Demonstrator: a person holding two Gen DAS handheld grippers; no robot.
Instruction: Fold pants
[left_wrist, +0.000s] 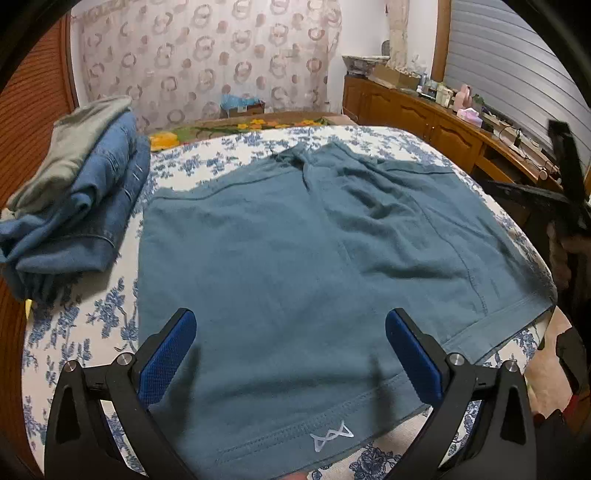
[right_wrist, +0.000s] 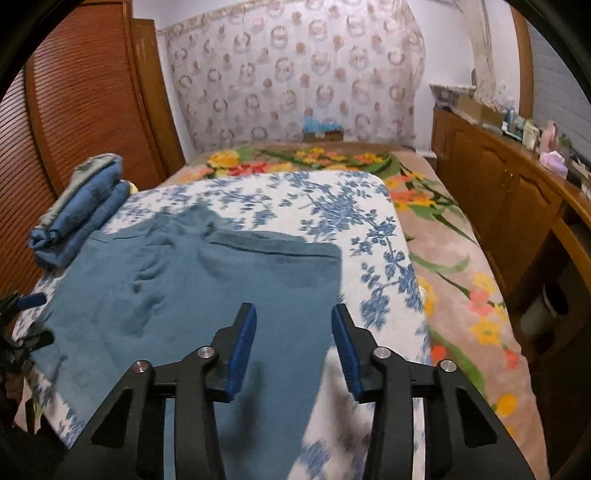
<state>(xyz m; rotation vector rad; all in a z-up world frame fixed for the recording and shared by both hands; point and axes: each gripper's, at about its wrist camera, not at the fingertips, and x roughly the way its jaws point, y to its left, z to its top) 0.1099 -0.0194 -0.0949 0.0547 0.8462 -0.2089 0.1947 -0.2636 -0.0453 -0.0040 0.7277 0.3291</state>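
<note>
Pants: the teal pants (left_wrist: 295, 236) lie spread nearly flat on the blue-flowered sheet (left_wrist: 74, 332) of the bed, hem toward the cameras, the far end rumpled at about 12 o'clock in the left wrist view.
Neighbours: a stack of folded denim (left_wrist: 85, 199) with a grey piece on top sits just beside the pants at about 9 o'clock; a wooden sideboard (right_wrist: 498, 192) runs along the far right.
Left gripper: the left gripper (left_wrist: 291, 354) hovers over the near hem with its jaws wide apart — nothing between the blue pads, no cloth pinched.
Right gripper: the right gripper (right_wrist: 293, 350) hangs above the pants' right-hand edge, jaws part-way apart and not on the cloth; its pads look clear of the fabric.
Handling: judged from the soft creases and the way it drapes, this is light knit jersey — limp, not slippery, nothing fragile. It will sag and bunch if lifted at one point only.
Where to hold: the stitched hem band (left_wrist: 491, 328) at 4 o'clock and the hem by the white logo (left_wrist: 332, 439) at 6 o'clock are the firmest, thickest edges; a pinch at two hem corners, both layers caught, should carry the fold cleanly.
Risk: catching only the top layer, or dragging the sheet up with it.
</note>
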